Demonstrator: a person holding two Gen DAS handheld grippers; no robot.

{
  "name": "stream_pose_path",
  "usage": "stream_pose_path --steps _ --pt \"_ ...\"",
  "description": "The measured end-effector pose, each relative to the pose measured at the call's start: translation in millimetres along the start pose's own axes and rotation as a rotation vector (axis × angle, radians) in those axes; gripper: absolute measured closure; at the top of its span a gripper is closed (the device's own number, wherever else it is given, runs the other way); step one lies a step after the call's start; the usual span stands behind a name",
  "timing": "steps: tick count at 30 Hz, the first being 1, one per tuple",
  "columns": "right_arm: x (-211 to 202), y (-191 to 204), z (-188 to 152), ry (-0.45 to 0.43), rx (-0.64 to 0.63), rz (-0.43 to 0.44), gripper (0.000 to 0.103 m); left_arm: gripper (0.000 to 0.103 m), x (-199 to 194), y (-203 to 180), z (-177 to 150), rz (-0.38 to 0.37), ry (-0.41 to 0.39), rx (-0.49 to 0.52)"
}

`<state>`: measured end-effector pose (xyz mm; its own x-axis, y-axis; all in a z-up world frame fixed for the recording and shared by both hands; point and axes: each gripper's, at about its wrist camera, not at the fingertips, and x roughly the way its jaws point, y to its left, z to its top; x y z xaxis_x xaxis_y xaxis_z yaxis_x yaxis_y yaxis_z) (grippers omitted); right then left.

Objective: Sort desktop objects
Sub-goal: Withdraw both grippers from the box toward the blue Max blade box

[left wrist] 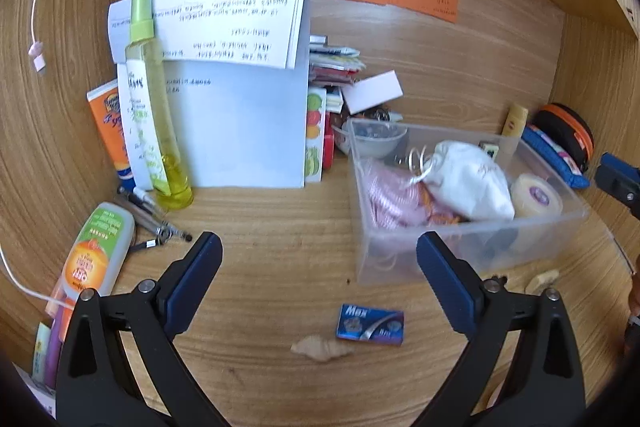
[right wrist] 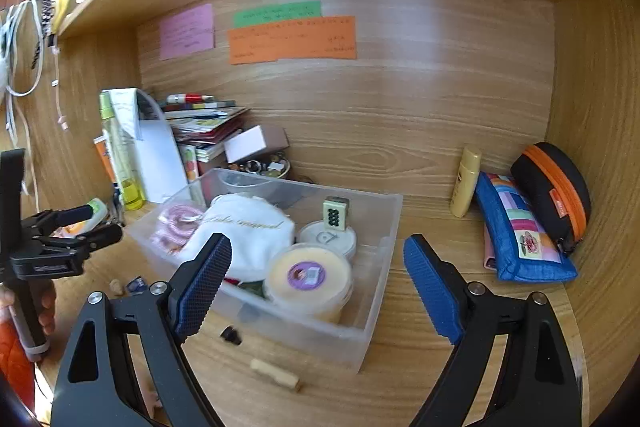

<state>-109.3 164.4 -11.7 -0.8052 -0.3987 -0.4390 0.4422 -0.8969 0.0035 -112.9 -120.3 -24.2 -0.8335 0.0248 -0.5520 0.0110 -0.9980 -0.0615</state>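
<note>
A clear plastic box (left wrist: 560, 223) (right wrist: 376, 311) sits on the wooden desk, holding a white pouch (left wrist: 468, 179) (right wrist: 248, 231), a pink coil (left wrist: 390, 201), a round yellow tub (right wrist: 308, 275) and a mahjong tile (right wrist: 335, 214). A small blue box (left wrist: 370, 325) and a tan croissant-shaped piece (left wrist: 322, 347) lie on the desk in front of my open, empty left gripper (left wrist: 318, 251). My right gripper (right wrist: 316, 259) is open and empty over the box's near right corner. A tan wooden piece (right wrist: 276, 374) and a small black item (right wrist: 231, 335) lie before the box.
A yellow spray bottle (left wrist: 150, 99), papers (left wrist: 240, 123), an orange tube (left wrist: 112, 131) and a repellent bottle (left wrist: 98, 251) stand left. A blue pouch (right wrist: 520, 231), a black-and-orange case (right wrist: 554, 195) and a yellow bottle (right wrist: 464, 187) sit right. Stacked books (right wrist: 204, 131) are behind.
</note>
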Motion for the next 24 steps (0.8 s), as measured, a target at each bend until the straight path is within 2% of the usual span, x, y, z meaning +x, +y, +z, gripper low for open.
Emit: stream_pose_path --steps 8,12,17,24 --pt "-11.7 24.6 -26.0 0.025 -0.064 -0.028 0.016 0.004 -0.5 -10.6 -15.6 -0.059 0.044 0.028" --pt "-1.8 23.8 -35.5 0.079 -0.070 -0.034 0.017 0.004 1.4 -20.2 -22.1 -0.089 0.083 0.068" --pt "7.1 12.2 -44.3 0.139 -0.013 0.012 0.017 0.004 7.3 -21.9 -27.1 -0.143 0.151 0.060" --pt "22.5 6.2 -56.4 0.234 0.032 0.102 0.017 0.004 25.9 -28.6 -30.1 -0.127 0.249 0.079"
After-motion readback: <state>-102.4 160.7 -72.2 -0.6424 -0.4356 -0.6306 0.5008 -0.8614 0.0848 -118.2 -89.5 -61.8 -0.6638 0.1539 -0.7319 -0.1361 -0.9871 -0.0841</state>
